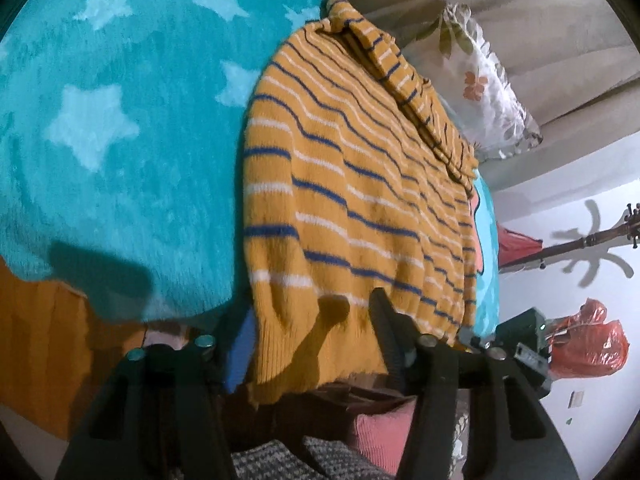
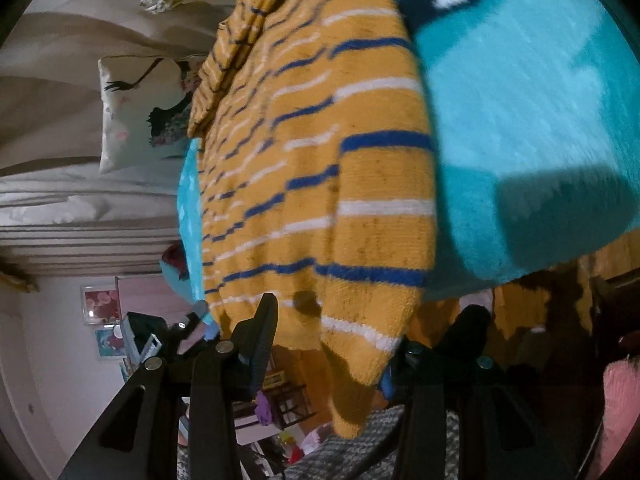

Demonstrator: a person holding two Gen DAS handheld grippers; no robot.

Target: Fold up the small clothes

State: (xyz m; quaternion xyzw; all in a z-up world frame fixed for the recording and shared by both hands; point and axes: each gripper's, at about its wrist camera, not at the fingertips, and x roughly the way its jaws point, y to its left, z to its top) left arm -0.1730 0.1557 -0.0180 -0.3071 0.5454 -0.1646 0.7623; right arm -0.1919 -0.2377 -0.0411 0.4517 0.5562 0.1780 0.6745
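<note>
Left wrist view: the left gripper has its fingers spread apart on either side of the sweater hem, the right finger lying on top of the knit and the left one mostly hidden below the cloth edge; whether it pinches the fabric cannot be told. The sweater, mustard with blue and white stripes, lies on a teal blanket patterned with pale stars, its hem hanging over the blanket's near edge and its collar toward the far edge. Beyond the far edge are a floral pillow and beige bedding. To the right stand a white wall, a wooden coat stand and red plastic bags. An orange cloth shows under the blanket at the near left corner.

Right wrist view: the right gripper also stands with its fingers apart, the left finger beside the sweater hem and the right one dark behind the hanging corner; contact is unclear. The blanket spreads to the right, and a pillow and pictures on the wall lie left.
</note>
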